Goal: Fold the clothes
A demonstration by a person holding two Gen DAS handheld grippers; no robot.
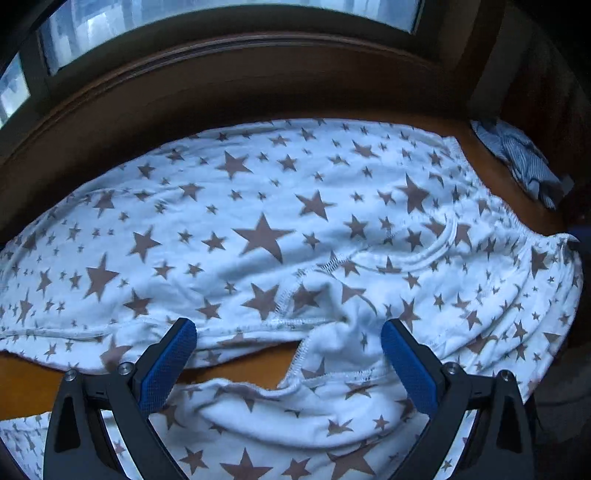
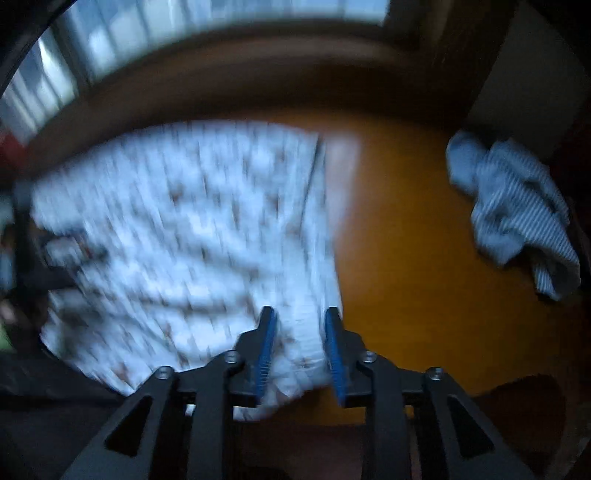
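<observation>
A: What is right up close?

B: The left gripper [image 1: 288, 354]. Its two blue fingers stand wide apart with nothing pinched between them. Under it lie the star trousers [image 1: 266, 229], white with brown stars.

A: And the other one?

B: The right gripper [image 2: 300, 350] sits at the waist end of the trousers. Its fingers are close together and a bunch of white cloth is between them. That picture is very blurry, though, so I cannot tell if it is squeezing the cloth or just resting around it.

A: Where are the trousers?

B: On the orange-brown table [image 2: 406, 258]. They stretch along its far edge, under the window [image 1: 221, 22], and come down to the near edge. The stretchy waist points to the right side of the table.

A: Are they folded?

B: Partly, I think. One leg lies long and flat across the table. The other leg is bunched and wrinkly near the near edge, with a strip of bare table showing between the two legs. So the legs are not neatly on top of each other, and it is not a small tidy pile.

A: Anything else to fold?

B: A striped cloth [image 2: 517, 214] lies crumpled near the far right corner, well apart from the trousers. It does not look folded
</observation>
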